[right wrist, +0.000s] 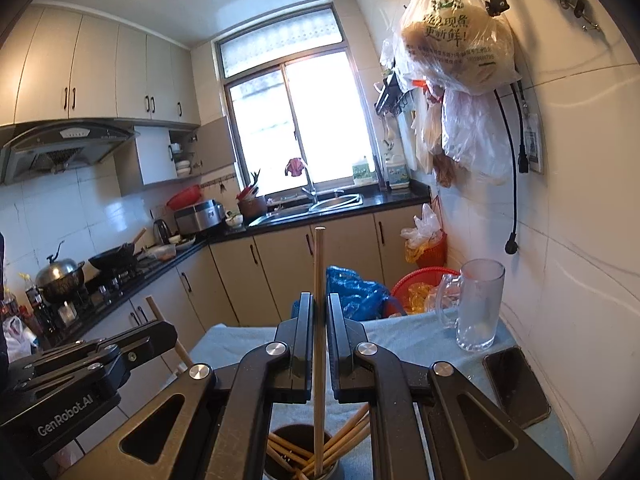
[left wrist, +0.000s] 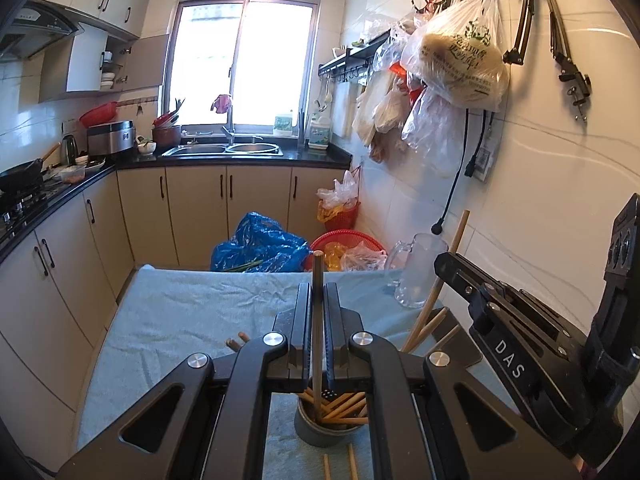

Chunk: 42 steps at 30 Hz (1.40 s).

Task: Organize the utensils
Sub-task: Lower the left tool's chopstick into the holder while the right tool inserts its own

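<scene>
Left claw (left wrist: 317, 320) is pinching a dark chopstick (left wrist: 317, 280) upright, its jaws pressed flat against the shaft. The stick's top stands at twelve o'clock above the jaws, and its lower end dips into the holder (left wrist: 326, 426) at six o'clock beneath them. The holder already carries a loose fan of chopsticks leaning toward three o'clock. Two more sticks (left wrist: 340, 462) lie on the blue towel (left wrist: 180, 320) just below the holder, and two ends (left wrist: 237, 341) peek out at nine o'clock of the claw.

To finish this step well, I judge that the stick should stay vertical and sink into a gap among the leaning ones before the jaws spread, so that it does not snag or tip the holder.

Right claw (right wrist: 320, 340) is likewise pinching a pale chopstick (right wrist: 319, 272) upright, with the tip down in the same holder (right wrist: 300, 456) at six o'clock. Both claws crowd one small opening, so letting go one at a time looks safer. Releasing low, with the tip near the bottom, should keep the stick from bouncing out.

A glass mug (right wrist: 476, 308) stands at two o'clock of the right claw, well apart. A phone (right wrist: 516, 384) lies at three o'clock.
</scene>
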Tool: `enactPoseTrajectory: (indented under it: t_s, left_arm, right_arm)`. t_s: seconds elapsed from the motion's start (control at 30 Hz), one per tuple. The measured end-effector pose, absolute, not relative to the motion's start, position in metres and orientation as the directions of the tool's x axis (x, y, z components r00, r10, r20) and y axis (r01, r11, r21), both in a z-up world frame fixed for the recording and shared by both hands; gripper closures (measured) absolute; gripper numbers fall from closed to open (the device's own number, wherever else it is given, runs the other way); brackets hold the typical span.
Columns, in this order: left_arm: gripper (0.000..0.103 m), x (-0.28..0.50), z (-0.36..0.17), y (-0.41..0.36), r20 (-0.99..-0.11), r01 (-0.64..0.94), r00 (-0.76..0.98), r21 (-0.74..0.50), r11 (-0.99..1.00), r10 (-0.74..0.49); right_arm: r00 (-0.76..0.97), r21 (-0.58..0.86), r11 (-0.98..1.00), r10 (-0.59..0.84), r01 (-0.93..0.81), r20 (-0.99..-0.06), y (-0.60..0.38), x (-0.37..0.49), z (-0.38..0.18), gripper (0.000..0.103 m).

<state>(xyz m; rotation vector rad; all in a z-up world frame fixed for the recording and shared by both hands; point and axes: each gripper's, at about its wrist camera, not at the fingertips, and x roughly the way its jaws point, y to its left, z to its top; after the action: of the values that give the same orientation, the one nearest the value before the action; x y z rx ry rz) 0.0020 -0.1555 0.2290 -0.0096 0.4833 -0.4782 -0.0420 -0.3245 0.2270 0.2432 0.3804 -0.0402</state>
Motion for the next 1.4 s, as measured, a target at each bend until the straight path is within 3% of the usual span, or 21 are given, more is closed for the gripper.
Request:
enactPoseTrajectory:
  t_s: [0.93, 1.4]
  left_arm:
    - [0.097, 0.006, 0.18, -0.146, -0.532, 0.412, 0.742, -0.118, 0.903, -0.408]
    - [0.097, 0.006, 0.178, -0.143, -0.541, 0.41, 0.736, -0.12, 0.904, -0.406]
  right_arm:
    - [0.831, 0.199, 0.974, 0.021, 0.109, -0.556, -0.319, -0.022, 0.174, 0.096]
    - [0.808, 0.202, 0.972, 0.021, 0.121, -0.588, -0.322, -0.015, 0.164, 0.096]
